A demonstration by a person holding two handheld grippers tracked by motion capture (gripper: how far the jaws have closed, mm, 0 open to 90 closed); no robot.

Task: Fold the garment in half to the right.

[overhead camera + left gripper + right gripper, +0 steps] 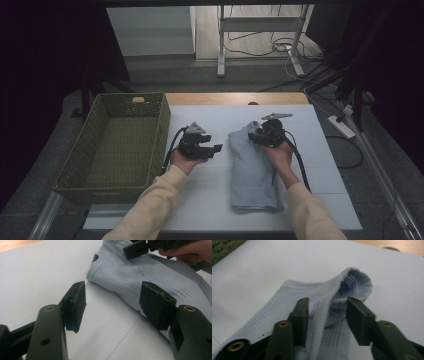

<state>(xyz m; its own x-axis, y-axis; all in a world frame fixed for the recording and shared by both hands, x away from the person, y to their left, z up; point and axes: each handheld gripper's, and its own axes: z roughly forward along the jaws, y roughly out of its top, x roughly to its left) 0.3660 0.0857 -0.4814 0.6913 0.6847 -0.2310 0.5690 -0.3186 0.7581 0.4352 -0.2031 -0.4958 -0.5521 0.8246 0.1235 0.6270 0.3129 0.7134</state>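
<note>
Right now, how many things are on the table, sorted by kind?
Green baskets: 1
Light blue folded garments: 1
Black tools held in hands, left tool and right tool: 2
Total: 4

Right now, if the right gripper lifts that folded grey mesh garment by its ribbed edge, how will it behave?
Probably floppy: the garment already bunches into a raised fold between the right gripper jaws. Likely light, being thin perforated mesh. The fold may well fall open, since the rest lies loose on the table.
</note>
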